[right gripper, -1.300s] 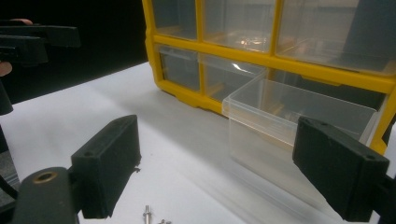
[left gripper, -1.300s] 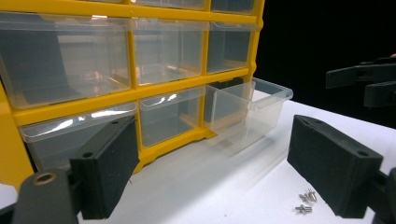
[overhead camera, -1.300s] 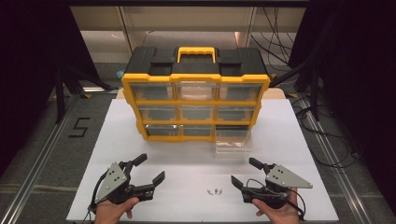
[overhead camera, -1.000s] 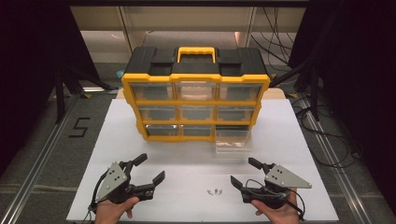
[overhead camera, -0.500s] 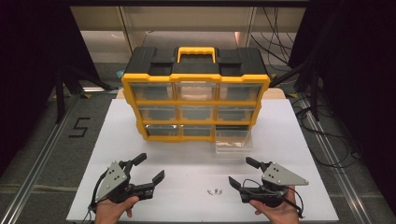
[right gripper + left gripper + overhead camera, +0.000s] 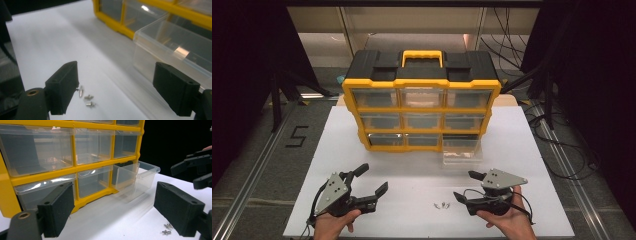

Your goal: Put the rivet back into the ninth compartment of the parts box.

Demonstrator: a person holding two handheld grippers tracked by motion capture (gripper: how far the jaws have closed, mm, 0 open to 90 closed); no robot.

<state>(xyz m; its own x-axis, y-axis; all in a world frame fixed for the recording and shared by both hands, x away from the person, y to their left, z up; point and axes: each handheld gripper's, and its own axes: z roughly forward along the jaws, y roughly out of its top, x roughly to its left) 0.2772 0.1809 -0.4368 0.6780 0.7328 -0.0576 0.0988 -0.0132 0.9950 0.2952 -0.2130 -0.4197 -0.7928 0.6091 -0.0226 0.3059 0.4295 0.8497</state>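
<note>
Yellow drawer organiser [image 6: 422,100], small screws [image 6: 442,204], hand-held grippers apart, empty

A white table [image 6: 522,150] carries a yellow-and-black drawer cabinet [image 6: 422,95], one pulled-out clear drawer [image 6: 461,155], and small screws [image 6: 442,204].

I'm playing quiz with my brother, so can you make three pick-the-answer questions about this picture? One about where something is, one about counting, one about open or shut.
1. Where do the screws lie?
A. in a drawer
B. on the table, between the grippers
C. on top of the organizer

2. How many screws are there?
A. one
B. three
C. six

3. Which drawer is pulled out?
A. bottom right
B. top left
C. middle

Answers:
1 B, they sit on the white table between the left gripper and right gripper.
2 B, the right gripper view shows three.
3 A, it sticks out of the organizer at bottom right.
</note>
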